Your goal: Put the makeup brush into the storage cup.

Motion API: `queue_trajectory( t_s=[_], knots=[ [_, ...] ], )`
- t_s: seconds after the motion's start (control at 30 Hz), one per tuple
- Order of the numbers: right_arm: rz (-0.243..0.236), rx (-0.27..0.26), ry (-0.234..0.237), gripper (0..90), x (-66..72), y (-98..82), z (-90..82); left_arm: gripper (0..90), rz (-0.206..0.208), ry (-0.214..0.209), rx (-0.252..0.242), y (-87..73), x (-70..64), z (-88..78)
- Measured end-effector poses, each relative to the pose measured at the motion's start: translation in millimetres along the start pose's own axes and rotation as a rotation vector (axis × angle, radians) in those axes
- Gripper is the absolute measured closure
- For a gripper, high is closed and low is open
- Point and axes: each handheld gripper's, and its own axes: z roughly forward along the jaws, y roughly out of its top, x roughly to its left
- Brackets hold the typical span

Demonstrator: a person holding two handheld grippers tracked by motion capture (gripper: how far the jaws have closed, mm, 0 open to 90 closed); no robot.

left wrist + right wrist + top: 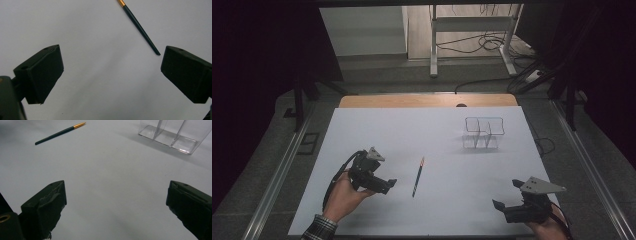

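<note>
A thin dark-handled brush (418,177) with a gold ferrule lies on the white sheet near the table's middle, also seen as the brush (140,27) and the brush (60,133). My left gripper (391,184) is just left of it, open and empty; the left gripper (111,67) has its jaws wide apart, the handle's tip just ahead of the right jaw. My right gripper (507,195) rests near the front right corner, open with nothing between the jaws, as the right gripper (116,202) shows. A clear divided plastic holder (483,133) stands at the back right; the holder (175,133) looks empty.
The white sheet (427,145) covers most of a wooden table (427,100), whose far edge shows bare. Metal rails run along both sides, and a frame with cables stands on the floor beyond the table.
</note>
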Motion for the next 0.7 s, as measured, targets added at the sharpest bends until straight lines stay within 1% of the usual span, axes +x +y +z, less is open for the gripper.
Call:
queue_trajectory(
  t_s=[0.2, 0.37, 0.7],
  knots=[
    [-0.009, 0.004, -0.002, 3.1, 0.4, 0.0, 0.4, 5.2, 0.012, -0.002, 0.022, 8.7, -0.8, 4.0],
    [-0.011, 0.005, -0.003, 3.1, 0.4, -0.1, 0.3, 5.6, 0.029, -0.001, 0.041, 16.7, -3.1, 6.9],
    [-0.012, 0.008, -0.002, 3.0, 0.6, -0.4, 1.1, 5.9, 0.048, -0.005, 0.070, 31.5, -7.0, 16.3]
  ],
)
